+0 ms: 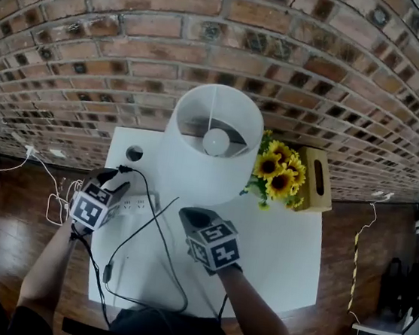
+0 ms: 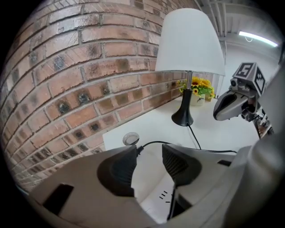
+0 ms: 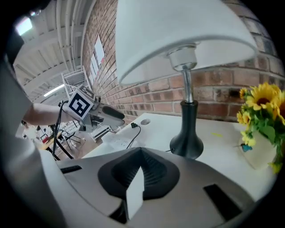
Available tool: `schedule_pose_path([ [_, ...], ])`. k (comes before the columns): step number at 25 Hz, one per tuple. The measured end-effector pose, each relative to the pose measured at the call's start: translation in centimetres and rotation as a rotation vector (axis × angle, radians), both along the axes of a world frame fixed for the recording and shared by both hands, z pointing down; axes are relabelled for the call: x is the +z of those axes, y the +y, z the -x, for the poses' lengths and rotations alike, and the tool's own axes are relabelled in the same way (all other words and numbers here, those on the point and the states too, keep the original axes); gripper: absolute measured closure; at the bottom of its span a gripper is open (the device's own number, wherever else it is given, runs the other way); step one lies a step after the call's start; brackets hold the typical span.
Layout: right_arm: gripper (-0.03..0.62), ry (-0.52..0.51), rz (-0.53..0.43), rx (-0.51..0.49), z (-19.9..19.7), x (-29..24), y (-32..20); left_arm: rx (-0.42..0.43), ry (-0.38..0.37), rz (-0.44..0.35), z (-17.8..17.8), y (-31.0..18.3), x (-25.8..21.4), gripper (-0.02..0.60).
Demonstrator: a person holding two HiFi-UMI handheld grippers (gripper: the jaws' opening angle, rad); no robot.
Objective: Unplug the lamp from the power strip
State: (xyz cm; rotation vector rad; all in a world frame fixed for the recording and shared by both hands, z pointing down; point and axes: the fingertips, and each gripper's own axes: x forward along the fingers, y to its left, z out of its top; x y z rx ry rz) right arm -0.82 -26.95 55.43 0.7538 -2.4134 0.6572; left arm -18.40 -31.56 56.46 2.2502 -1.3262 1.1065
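The lamp (image 1: pixel 212 144) with a white shade stands at the back middle of the white table (image 1: pixel 281 263); its black base (image 2: pixel 182 116) trails a black cord. The cord's plug (image 1: pixel 124 168) lies loose on the table, just past my left gripper's fingertips (image 2: pixel 129 153). The white power strip (image 1: pixel 140 206) lies beside and under my left gripper (image 1: pixel 114 184), its slots showing between the open jaws. Nothing is between those jaws. My right gripper (image 1: pixel 190 216) hovers shut over the table's middle, in front of the lamp, with nothing in it.
Sunflowers (image 1: pixel 279 171) and a wooden tissue box (image 1: pixel 315 180) stand right of the lamp. A round cable hole (image 1: pixel 134 153) lies near the table's back left corner. The cord loops over the front of the table with an inline switch (image 1: pixel 108 272). A brick wall runs behind.
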Motion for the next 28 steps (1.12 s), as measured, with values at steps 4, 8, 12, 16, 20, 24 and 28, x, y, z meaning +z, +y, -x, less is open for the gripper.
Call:
schedule_pose_path([
  [4, 0.589, -0.059, 0.014, 0.021, -2.0, -0.5, 0.8, -0.018, 0.003, -0.037, -0.2, 0.7, -1.3, 0.383],
  [8, 0.589, -0.073, 0.021, 0.011, -2.5, -0.8, 1.6, -0.063, 0.024, -0.077, -0.2, 1.6, -3.1, 0.383],
  [12, 0.589, -0.095, 0.007, -0.028, -1.9, -1.5, 2.5, -0.112, 0.031, -0.112, -0.2, 2.9, -5.1, 0.386],
  [16, 0.589, -0.122, 0.008, -0.067, -1.8, -1.9, 3.8, -0.141, 0.036, -0.121, -0.7, 4.9, -6.3, 0.431],
  [20, 0.589, -0.139, 0.023, -0.116, -1.7, -2.3, 4.8, -0.182, 0.028, -0.157, -0.5, 6.3, -7.7, 0.479],
  [24, 0.589, -0.162, 0.049, -0.158, -1.8, -2.5, 5.8, -0.194, 0.010, -0.207, -0.9, 7.5, -9.5, 0.571],
  [28, 0.588, -0.175, 0.137, -0.265, -0.9, -1.8, 7.9, -0.220, -0.010, -0.221, -1.6, 8.8, -11.2, 0.571],
])
